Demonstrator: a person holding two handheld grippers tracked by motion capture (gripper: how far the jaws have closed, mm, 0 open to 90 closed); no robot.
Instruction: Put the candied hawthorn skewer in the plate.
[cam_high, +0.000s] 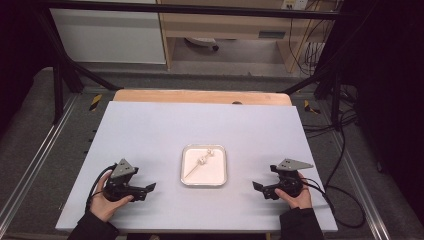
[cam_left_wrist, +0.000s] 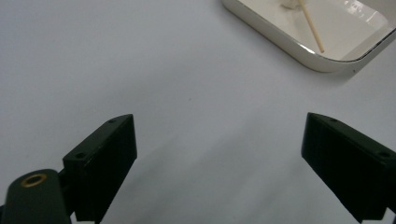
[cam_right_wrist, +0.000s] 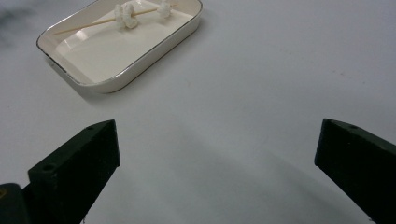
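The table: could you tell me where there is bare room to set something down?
Nearly all of the table is bare: the far half beyond the tray, and the strips between it and the left gripper and right gripper. The tray alone is taken, by a skewer.

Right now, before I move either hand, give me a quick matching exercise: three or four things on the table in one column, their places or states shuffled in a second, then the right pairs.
Things:
1. left gripper
2. right gripper
3. skewer
4. tray

Places or states:
A. lies slantwise inside the tray, with white pieces threaded on it
B. open and empty, on the side of the tray away from the left gripper
C. white, with a rim, at the middle of the table
D. open and empty, at the tray's left in the high view

Pairs: 1-D, 2-B, 3-A, 4-C
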